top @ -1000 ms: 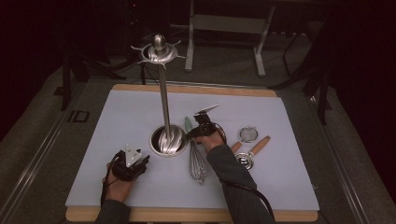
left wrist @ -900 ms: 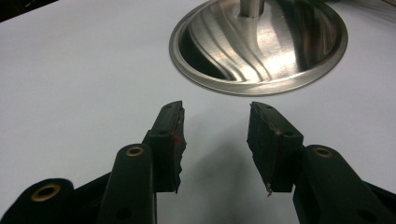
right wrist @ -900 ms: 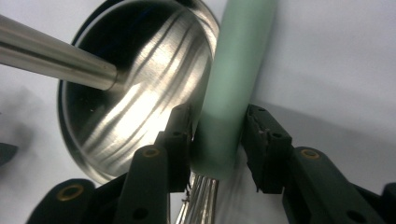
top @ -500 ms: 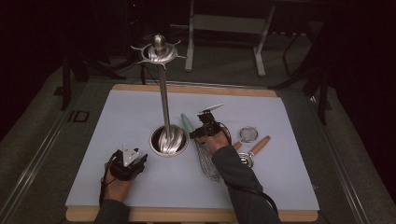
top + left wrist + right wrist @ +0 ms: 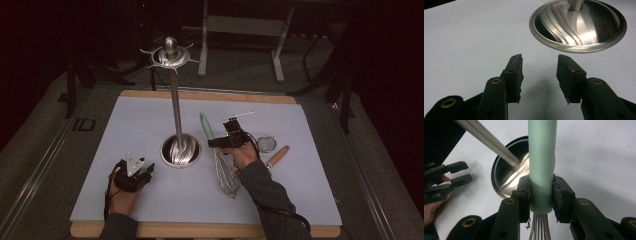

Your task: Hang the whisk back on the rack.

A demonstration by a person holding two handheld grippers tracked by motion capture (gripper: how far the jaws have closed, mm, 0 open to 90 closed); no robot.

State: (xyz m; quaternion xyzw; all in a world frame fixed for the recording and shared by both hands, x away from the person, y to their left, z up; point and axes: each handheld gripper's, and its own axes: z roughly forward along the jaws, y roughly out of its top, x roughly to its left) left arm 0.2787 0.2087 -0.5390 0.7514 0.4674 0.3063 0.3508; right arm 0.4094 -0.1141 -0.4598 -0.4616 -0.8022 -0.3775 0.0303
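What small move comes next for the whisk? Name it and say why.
Probably lift the whisk higher: the right hand-held gripper clamps its green handle, its wires are still low over the mat, and the stand's hooks sit far above.

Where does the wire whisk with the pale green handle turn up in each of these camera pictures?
High view: the wire whisk with the pale green handle lies right of centre, handle clamped in the right gripper.
Right gripper view: its handle rises up the middle between the two black jaws.
Left gripper view: not in it.
Shared landmark: the round, swirled steel base of the tall metal stand.
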